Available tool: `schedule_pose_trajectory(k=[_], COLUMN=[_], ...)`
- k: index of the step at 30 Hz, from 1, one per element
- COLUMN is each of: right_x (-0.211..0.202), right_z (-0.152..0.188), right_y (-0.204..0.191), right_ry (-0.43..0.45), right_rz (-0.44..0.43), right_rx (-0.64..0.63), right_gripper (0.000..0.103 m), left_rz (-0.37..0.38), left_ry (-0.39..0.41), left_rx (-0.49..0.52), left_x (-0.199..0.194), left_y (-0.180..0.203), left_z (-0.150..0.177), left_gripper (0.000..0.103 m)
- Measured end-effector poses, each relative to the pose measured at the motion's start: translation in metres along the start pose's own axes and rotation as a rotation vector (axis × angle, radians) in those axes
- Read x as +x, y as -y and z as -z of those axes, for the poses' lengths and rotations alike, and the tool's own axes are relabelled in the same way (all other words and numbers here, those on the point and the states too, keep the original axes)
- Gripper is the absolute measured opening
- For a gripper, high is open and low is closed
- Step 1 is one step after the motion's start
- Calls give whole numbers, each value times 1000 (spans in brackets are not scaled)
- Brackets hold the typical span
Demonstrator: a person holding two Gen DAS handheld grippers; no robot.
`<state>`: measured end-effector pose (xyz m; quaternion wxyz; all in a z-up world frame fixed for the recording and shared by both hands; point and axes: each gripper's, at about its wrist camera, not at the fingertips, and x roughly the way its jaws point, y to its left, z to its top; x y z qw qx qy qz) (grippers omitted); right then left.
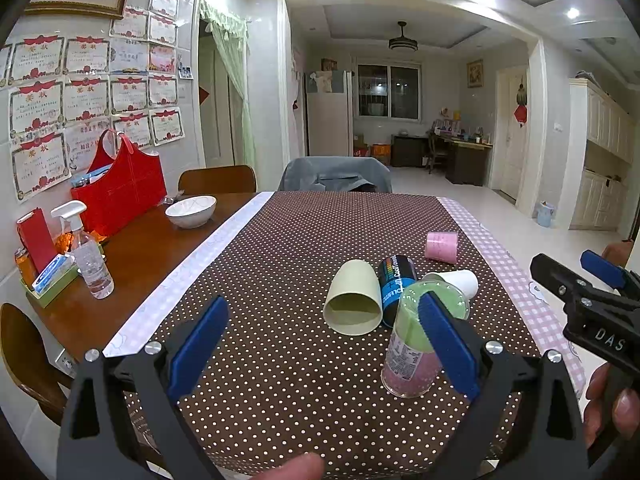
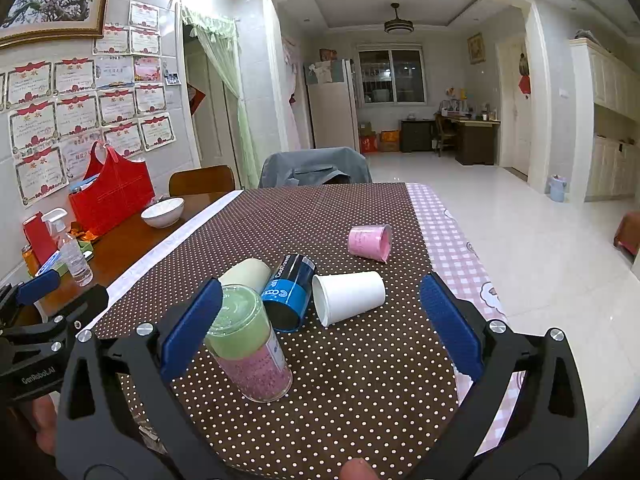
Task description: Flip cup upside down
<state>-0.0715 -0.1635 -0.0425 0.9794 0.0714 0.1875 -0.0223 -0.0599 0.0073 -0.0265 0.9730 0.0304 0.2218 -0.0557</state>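
Several cups sit on the brown dotted tablecloth. A clear cup with green and pink layers stands upside down near the front; it also shows in the right wrist view. A pale green cup, a dark blue cup, a white paper cup and a pink cup lie on their sides. My left gripper is open, its right finger in front of the layered cup. My right gripper is open, its left finger beside that cup.
A white bowl, a red bag and a spray bottle stand on the bare wood at the left. A chair with grey cloth stands at the far end. The table's right edge has pink checked cloth.
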Motion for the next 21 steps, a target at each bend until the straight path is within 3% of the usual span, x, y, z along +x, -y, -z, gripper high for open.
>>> schedule_pose_trajectory(k=[12,21], right_x=[-1,-1], right_z=[0,2], right_y=[1,3], right_ry=[-4,-4], right_rz=[-1,0], right_rx=[7,9], right_gripper=[97,97], left_rz=[21,-10], left_ry=[8,5], left_rx=[-16,-1], left_x=[0,1], left_y=[-1,0], left_z=[0,0], left_gripper=[94,94])
